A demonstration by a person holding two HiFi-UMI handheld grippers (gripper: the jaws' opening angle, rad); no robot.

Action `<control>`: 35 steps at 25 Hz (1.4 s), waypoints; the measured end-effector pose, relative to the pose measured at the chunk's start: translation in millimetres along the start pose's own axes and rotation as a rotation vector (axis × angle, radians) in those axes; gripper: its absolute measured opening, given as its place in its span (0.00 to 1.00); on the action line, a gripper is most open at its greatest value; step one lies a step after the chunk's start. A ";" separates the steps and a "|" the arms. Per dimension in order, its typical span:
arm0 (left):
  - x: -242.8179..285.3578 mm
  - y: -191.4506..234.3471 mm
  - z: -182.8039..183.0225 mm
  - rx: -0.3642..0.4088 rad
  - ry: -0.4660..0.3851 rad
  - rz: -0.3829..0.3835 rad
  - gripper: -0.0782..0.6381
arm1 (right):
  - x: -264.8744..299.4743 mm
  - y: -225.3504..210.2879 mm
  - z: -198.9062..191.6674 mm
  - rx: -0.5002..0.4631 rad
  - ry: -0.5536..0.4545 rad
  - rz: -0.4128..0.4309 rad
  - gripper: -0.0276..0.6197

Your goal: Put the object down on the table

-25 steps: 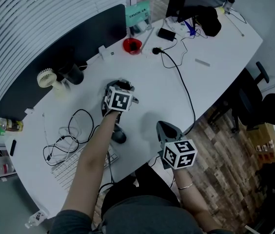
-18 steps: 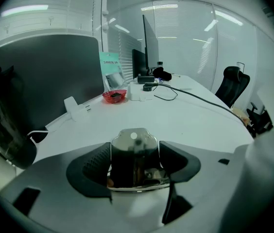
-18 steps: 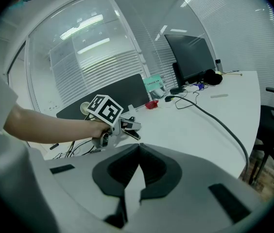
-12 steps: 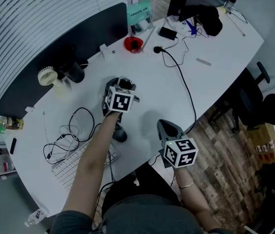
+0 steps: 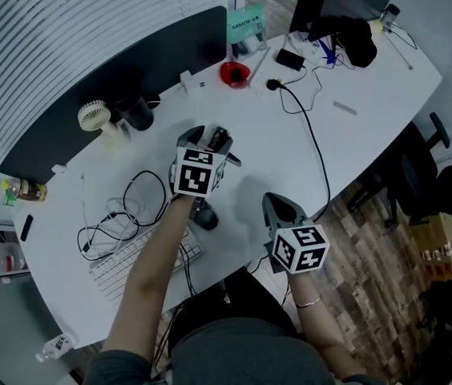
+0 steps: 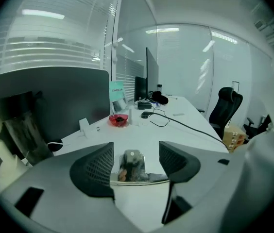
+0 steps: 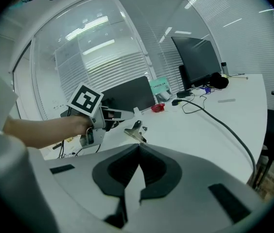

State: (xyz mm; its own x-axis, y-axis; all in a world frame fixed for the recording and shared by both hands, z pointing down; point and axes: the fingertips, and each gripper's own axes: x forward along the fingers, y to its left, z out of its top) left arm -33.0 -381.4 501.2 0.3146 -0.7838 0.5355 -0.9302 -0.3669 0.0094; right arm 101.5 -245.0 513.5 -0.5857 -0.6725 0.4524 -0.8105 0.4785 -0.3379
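Left gripper: ribbed black pads apart and clamped on a small metal clip. The clip is shiny and mirror-like, with a flat rectangular body, a rounded top and a thin straight edge spanning pad to pad. In the right gripper view the clip sticks out from the jaw tips, tilted. It appears to sit clear of the table, though the wide-angle distortion makes that hard to confirm.

Right gripper: smooth dark jaws pressed together, nothing between them, held near the table's near edge and well apart from the clip.

Table top is white, smooth and matte. A thin black cable runs across it, and a red bowl sits further back.
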 end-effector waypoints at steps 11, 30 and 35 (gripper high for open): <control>-61.5 -4.9 -7.1 -0.054 -0.068 -0.003 0.36 | -2.2 10.8 10.9 -0.015 -0.035 -0.007 0.05; -140.9 -4.2 -47.2 -0.146 -0.116 0.016 0.19 | -0.9 49.7 15.9 -0.071 -0.046 0.019 0.05; -155.8 -2.7 -60.9 -0.149 -0.112 0.022 0.17 | -3.6 57.5 16.5 -0.080 -0.055 0.016 0.05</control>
State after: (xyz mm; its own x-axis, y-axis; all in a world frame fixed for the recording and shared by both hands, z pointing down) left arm -91.0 -227.8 469.2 0.3051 -0.8446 0.4399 -0.9522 -0.2771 0.1284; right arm 57.2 -224.4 478.8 -0.5989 -0.6933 0.4009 -0.8006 0.5316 -0.2766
